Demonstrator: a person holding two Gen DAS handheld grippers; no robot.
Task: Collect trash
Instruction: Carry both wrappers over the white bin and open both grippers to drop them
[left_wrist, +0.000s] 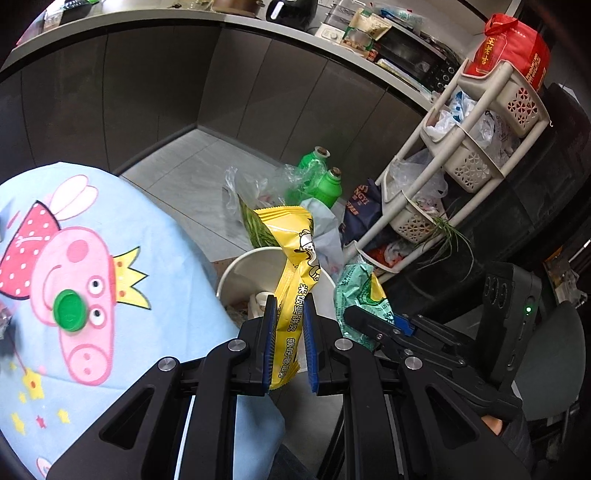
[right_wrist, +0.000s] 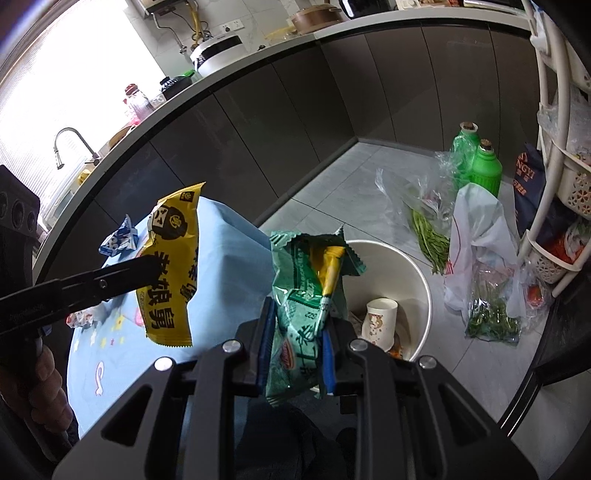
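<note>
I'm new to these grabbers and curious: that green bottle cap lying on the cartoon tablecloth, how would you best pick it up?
Grip the green cap across its round rim, coming straight down from above. It lies flat on the tablecloth with nothing touching it, so opposite sides are free.

1. Two snack wrappers: one yellow wrapper (left_wrist: 295, 280), one green wrapper (right_wrist: 303, 295).
2. Two green bottles (left_wrist: 327, 184) on the floor.
3. One white bin (right_wrist: 402, 266).
4. One paper cup (right_wrist: 380, 321) inside it.
5. One green bottle cap (left_wrist: 70, 309) on the tablecloth.
6. One tiered basket rack (left_wrist: 472, 147).
</note>
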